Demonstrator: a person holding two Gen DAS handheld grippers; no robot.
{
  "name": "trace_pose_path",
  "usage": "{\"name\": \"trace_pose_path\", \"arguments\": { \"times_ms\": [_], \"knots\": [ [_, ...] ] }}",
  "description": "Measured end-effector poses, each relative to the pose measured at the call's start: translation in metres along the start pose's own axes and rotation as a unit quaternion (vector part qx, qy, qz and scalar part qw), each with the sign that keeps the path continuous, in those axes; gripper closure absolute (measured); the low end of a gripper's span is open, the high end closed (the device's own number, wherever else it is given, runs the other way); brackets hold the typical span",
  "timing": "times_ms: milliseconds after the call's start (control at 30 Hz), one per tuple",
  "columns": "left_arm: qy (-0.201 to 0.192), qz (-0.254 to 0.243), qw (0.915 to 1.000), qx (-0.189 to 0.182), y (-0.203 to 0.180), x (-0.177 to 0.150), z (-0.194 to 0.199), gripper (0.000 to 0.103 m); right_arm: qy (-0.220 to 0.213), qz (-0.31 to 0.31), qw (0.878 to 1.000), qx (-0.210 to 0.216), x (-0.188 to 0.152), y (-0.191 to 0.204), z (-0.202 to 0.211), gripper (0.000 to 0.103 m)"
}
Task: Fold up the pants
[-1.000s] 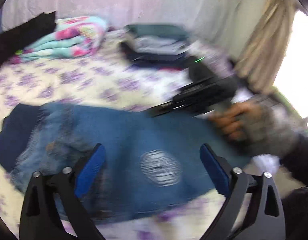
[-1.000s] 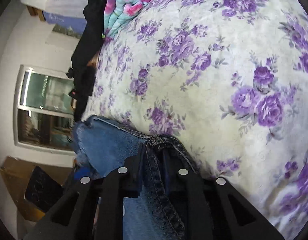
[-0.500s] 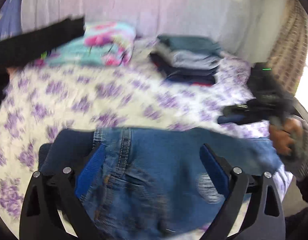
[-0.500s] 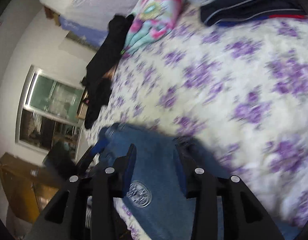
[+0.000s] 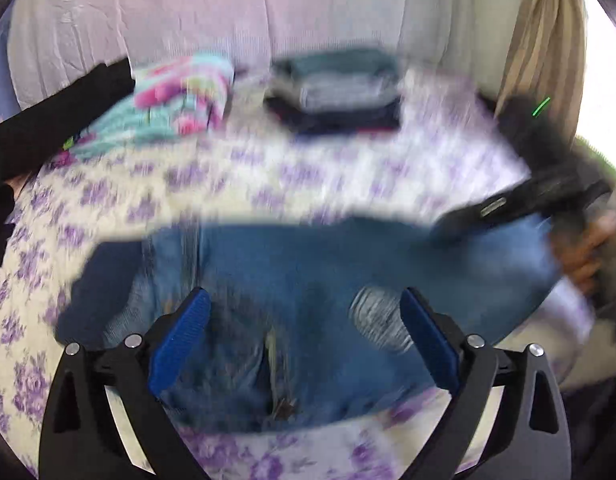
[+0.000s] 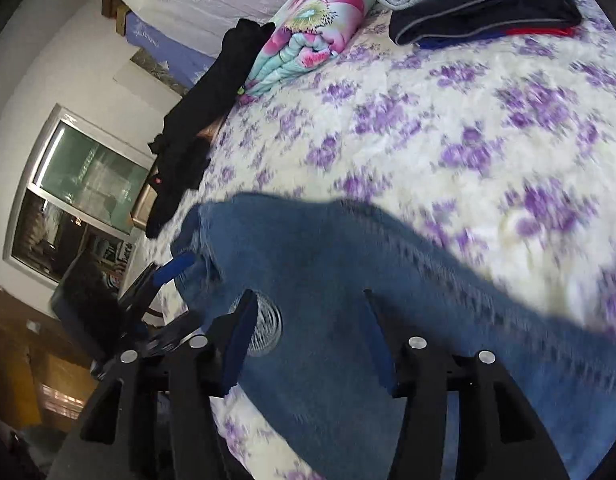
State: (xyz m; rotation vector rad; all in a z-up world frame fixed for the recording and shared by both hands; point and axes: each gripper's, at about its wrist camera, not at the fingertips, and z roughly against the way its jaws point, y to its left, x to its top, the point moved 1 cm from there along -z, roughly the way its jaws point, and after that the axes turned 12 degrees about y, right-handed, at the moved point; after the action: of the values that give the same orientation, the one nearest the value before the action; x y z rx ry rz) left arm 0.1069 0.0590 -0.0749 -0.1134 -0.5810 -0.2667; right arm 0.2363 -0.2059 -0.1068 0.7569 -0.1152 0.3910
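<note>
Here, blue jeans (image 5: 300, 272) lying folded across the flowered bedspread (image 5: 268, 172), nearer than the stack of folded clothes (image 5: 339, 96). Left tongs (image 5: 304, 340) spread wide above the denim, gripping nothing. Right tongs (image 6: 304, 344) opening, fabric beneath, pads clear of it.

Bed (image 6: 447, 128) covered with a cream spread printed in purple flowers. Far edge: folded floral blanket (image 6: 315, 28), teal and pink, beside a stack of folded clothes (image 6: 479, 4) in grey and dark navy. Black garment (image 6: 204, 108) draped over the bed's side. Pale lilac cloth (image 5: 268, 8) hangs behind the bed. Beige curtain (image 5: 535, 32) at the right, bright daylight past it. White wall (image 6: 68, 60) with a framed window (image 6: 76, 196). Wooden furniture (image 6: 12, 360) below it.
</note>
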Motion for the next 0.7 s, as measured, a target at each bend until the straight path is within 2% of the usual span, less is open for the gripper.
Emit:
{"name": "trace_pose_path", "arguments": {
  "times_ms": [33,67,100,133,167,200,233,300,367,400,467,500,533,600,700],
  "knots": [
    [0.02,0.002,0.9996,0.021,0.003,-0.006,-0.017,0.008,0.007,-0.007,1.0,-0.02,-0.009,-0.006,-0.005,0.046],
    [0.017,-0.002,0.9995,0.028,0.004,-0.011,-0.025,0.008,0.012,-0.013,0.999,-0.03,-0.015,-0.019,-0.006,0.047],
    [0.01,-0.005,0.9993,0.035,0.002,-0.012,-0.024,0.008,0.012,-0.024,0.999,-0.027,-0.02,-0.03,-0.006,0.059],
    [0.011,-0.002,0.9989,0.045,-0.002,-0.009,-0.019,0.008,-0.002,-0.039,0.999,-0.024,-0.026,-0.037,-0.002,0.065],
    [0.007,0.008,0.9989,0.045,-0.004,-0.008,-0.013,0.008,-0.011,-0.048,0.999,-0.023,-0.033,-0.038,0.007,0.064],
    [0.0,0.018,0.9993,0.034,-0.006,-0.007,-0.006,0.009,-0.023,-0.049,0.998,-0.021,-0.041,-0.034,0.016,0.055],
    [-0.008,0.027,0.9996,0.007,-0.009,-0.006,0.003,0.009,-0.038,-0.043,0.998,-0.02,-0.049,-0.03,0.025,0.048],
    [-0.022,0.024,0.9991,-0.028,-0.019,-0.005,0.015,0.009,-0.071,-0.014,0.996,-0.046,-0.071,-0.018,0.044,0.043],
    [-0.037,0.002,0.9984,-0.043,-0.04,-0.006,0.022,0.008,-0.074,0.001,0.994,-0.077,-0.091,-0.013,0.049,0.039],
    [-0.034,-0.013,0.9985,-0.042,-0.049,-0.005,0.017,0.005,-0.066,0.003,0.994,-0.092,-0.1,-0.016,0.048,0.037],
    [0.008,-0.04,0.9991,-0.001,-0.065,-0.008,-0.011,0.005,-0.053,0.0,0.993,-0.11,-0.115,-0.028,0.043,0.038],
    [0.028,-0.037,0.9988,0.013,-0.066,-0.009,-0.024,0.005,-0.066,-0.001,0.993,-0.098,-0.121,-0.034,0.047,0.042],
    [0.045,-0.028,0.9983,0.024,-0.064,-0.012,-0.038,0.004,-0.083,-0.015,0.992,-0.089,-0.128,-0.037,0.054,0.042],
    [0.027,-0.03,0.9986,0.035,-0.073,-0.012,-0.028,0.005,-0.117,-0.034,0.989,-0.079,-0.141,-0.038,0.077,0.039],
    [0.005,-0.031,0.9995,-0.004,-0.08,-0.008,-0.009,0.005,-0.199,-0.072,0.974,-0.077,-0.174,-0.051,0.125,0.032]
  ]
}}
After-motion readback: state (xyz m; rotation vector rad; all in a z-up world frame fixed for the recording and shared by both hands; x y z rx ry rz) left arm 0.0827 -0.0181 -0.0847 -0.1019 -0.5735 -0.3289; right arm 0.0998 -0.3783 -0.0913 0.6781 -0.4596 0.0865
